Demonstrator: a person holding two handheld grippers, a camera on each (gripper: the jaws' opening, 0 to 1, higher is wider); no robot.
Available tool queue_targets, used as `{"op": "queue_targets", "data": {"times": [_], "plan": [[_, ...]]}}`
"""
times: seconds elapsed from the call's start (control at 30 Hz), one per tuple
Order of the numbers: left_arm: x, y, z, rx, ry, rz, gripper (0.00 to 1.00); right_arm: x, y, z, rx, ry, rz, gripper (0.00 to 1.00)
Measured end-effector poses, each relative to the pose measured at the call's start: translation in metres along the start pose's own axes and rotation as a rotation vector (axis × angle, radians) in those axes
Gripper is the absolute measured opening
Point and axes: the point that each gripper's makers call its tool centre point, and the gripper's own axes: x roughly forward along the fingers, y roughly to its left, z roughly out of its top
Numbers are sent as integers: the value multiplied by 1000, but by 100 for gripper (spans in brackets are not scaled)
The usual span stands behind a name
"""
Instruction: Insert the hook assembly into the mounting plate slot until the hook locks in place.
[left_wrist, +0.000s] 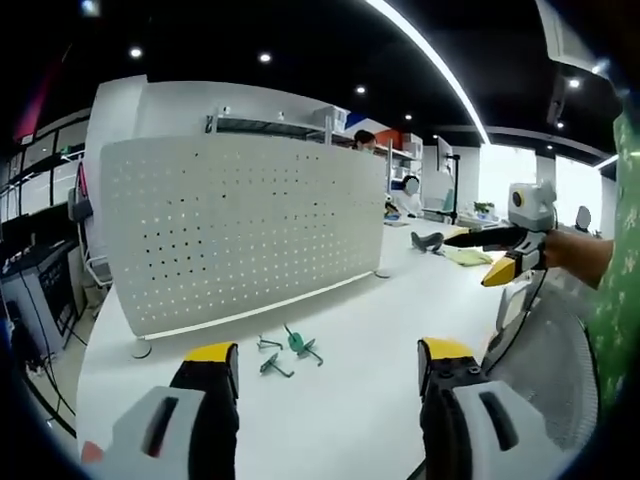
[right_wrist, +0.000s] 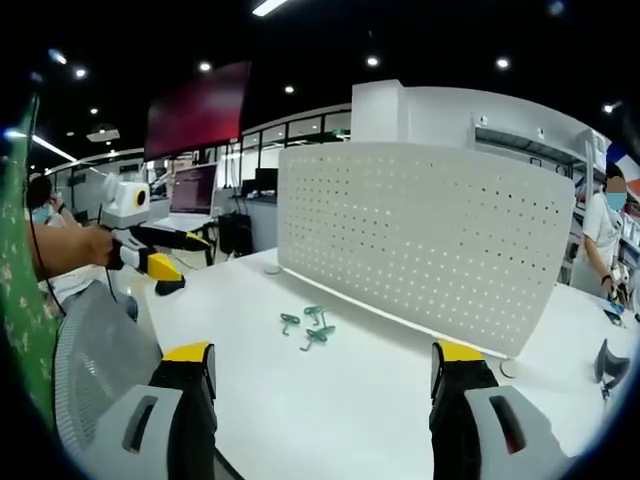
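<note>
White desk (left_wrist: 360, 340), pegboard (left_wrist: 240, 230) upright behind green hooks (left_wrist: 290, 352) at 12 o'clock: both grippers open & empty, so approach slow w/ right gripper (right_wrist: 320, 375), pinch one hook's stem.

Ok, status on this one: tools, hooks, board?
Left tool and right tool both open, empty, held back from the table. Green hooks loose on the table, in front of the upright pegboard. None inserted. Path clear.
</note>
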Motion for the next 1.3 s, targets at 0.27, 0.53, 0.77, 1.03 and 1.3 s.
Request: {"op": "queue_targets", "data": {"times": [0.27,0.53,0.77,1.03,1.3], "plan": [[14,11,-8,6,25,-5,74,1,-2,-1,0,7,-3,90],[31,21,-21,12,65,-15,73,3,-1,-2,-5,14,-3,90],[46,28,-26,34,80,-34,72,4,-2,-4,-6,20,-7,90],[61,36,-30,58,95,-39,68,5,-3,-6,1,27,-11,90],[75,41,-45,64,131,-56,66,7,-4,-7,3,34,-13,90]]}}
